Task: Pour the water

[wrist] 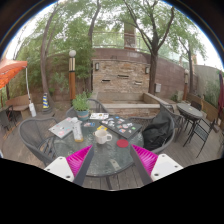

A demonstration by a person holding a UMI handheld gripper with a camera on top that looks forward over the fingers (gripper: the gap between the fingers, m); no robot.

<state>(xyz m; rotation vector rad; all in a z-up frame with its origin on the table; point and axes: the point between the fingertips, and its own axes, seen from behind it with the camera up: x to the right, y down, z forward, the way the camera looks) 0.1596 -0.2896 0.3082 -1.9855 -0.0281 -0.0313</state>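
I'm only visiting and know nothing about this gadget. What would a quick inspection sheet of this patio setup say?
Surface: round glass-topped table outdoors, beyond the fingers.
Job's things: a pale cup-like vessel stands near the table's middle; no water source can be made out.
Clutter: flat papers or boards and small items on the tabletop, too small to identify.
Grippers: hand-held gripper open, pink pads apart, holding nothing, short of the vessel.
Cables: nothing seen.
Surroundings: dark metal chairs around the table, potted plant, stone wall, trees, orange canopy.
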